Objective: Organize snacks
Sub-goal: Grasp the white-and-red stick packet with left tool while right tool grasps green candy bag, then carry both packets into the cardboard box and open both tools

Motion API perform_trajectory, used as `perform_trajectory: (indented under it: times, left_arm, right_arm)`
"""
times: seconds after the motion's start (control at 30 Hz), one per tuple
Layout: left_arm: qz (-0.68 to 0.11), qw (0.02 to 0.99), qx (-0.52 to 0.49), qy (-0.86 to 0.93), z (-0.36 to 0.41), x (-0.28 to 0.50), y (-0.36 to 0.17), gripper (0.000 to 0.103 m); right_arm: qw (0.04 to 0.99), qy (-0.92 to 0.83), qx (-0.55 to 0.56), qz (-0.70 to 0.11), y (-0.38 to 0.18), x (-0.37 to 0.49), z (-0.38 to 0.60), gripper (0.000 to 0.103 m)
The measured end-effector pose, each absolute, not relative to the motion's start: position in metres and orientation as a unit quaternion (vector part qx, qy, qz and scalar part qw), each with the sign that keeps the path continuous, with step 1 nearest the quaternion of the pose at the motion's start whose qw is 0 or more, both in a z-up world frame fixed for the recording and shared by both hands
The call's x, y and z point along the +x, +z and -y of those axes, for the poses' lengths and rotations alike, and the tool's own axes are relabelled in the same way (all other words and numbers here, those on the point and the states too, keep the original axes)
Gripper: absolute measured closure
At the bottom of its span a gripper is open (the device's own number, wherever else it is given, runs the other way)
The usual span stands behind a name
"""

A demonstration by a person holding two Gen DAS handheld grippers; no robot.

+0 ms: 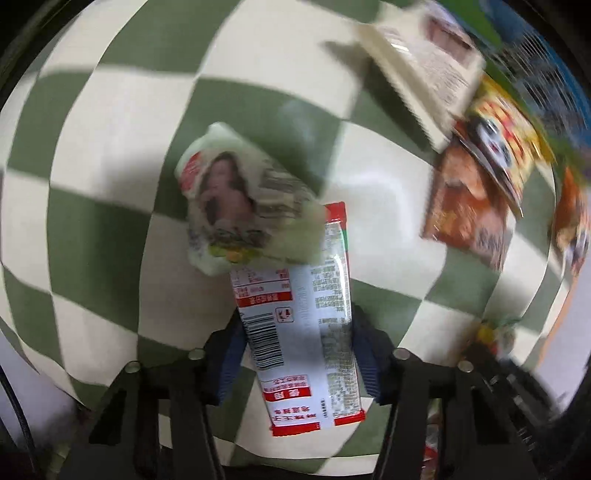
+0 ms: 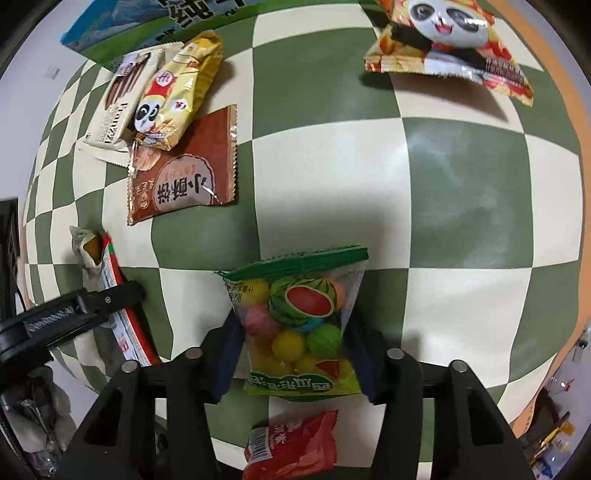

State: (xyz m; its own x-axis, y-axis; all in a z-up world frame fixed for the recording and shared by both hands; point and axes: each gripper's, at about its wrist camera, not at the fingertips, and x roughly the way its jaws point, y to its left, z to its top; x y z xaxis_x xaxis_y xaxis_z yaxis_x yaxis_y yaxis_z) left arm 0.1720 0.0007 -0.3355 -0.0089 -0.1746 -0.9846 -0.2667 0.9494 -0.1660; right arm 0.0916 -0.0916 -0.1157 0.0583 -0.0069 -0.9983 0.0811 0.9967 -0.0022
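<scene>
My left gripper [image 1: 297, 332] points down at the green-and-white checked cloth [image 1: 110, 184] and is shut on a long white-and-red packet [image 1: 306, 339], its blue pads pressing both long sides. A white wrapped snack with a printed picture [image 1: 229, 199] lies across that packet's far end. In the right wrist view my right gripper [image 2: 293, 325] is shut on a clear bag of watermelon-shaped gum balls [image 2: 299, 317] with a green top seal. At the left edge of that view, the left gripper's black finger [image 2: 110, 297] rests against the white-and-red packet [image 2: 125, 332].
A brown packet [image 2: 184, 170], a yellow panda bag [image 2: 177, 96] and a beige biscuit box [image 2: 118, 103] lie piled at the far left, before a blue-green box [image 2: 147, 22]. Another panda bag [image 2: 450, 44] lies far right. A red packet [image 2: 291, 446] lies under the right gripper.
</scene>
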Motion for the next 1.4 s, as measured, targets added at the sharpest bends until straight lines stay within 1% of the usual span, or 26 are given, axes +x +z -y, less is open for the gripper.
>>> perform_trajectory:
  times: [0.1,0.33,0.5,0.57,0.7,0.77,0.8,0.87,0.97,1.07,1.2,1.3,1.4]
  left_arm:
    - [-0.705,0.7,-0.116,0.019,0.027,0.181,-0.324,0.057]
    - [-0.677,0.734,-0.047,-0.017,0.072,0.177,-0.292,0.058]
    - [-0.647,0.759,-0.051,-0.045,0.078,0.173,-0.254,0.058]
    - [-0.628,0.775,-0.051,-0.057,0.087,0.179,-0.23,0.058]
    - [-0.595,0.797,-0.067,-0.086,0.085,0.207,-0.181,0.058]
    - [-0.572,0.812,-0.066,-0.098,0.069,0.245,-0.152,0.058]
    - [-0.564,0.817,-0.065,-0.103,0.045,0.257,-0.131,0.058]
    - [-0.549,0.825,-0.067,-0.116,0.036,0.276,-0.101,0.058]
    - [-0.533,0.835,-0.061,-0.127,0.035,0.318,-0.074,0.058]
    - [-0.528,0.837,-0.053,-0.134,0.034,0.369,-0.062,0.058]
    - [-0.539,0.83,-0.042,-0.135,0.035,0.424,-0.068,0.057]
    - [-0.559,0.818,-0.031,-0.132,0.036,0.466,-0.086,0.057]
    - [-0.583,0.803,-0.016,-0.123,0.034,0.504,-0.114,0.057]
  right_arm:
    - [0.73,-0.025,0.034,-0.682,-0.114,0.086,0.086,0.054]
    - [0.74,-0.009,0.053,-0.67,-0.086,0.084,0.084,0.055]
    - [0.755,0.006,0.072,-0.651,-0.054,0.088,0.087,0.055]
    - [0.763,0.014,0.081,-0.641,-0.04,0.092,0.088,0.055]
    - [0.784,0.032,0.094,-0.613,-0.004,0.106,0.083,0.055]
    - [0.796,0.042,0.104,-0.595,0.021,0.119,0.083,0.055]
    - [0.801,0.046,0.107,-0.587,0.033,0.123,0.082,0.055]
    - [0.81,0.053,0.111,-0.573,0.053,0.137,0.086,0.055]
    - [0.824,0.063,0.115,-0.551,0.081,0.164,0.085,0.055]
    - [0.839,0.062,0.104,-0.53,0.106,0.197,0.088,0.055]
    - [0.853,0.039,0.069,-0.515,0.124,0.261,0.091,0.055]
    - [0.852,0.019,0.051,-0.52,0.125,0.304,0.1,0.055]
    - [0.842,-0.007,0.039,-0.538,0.113,0.354,0.117,0.055]
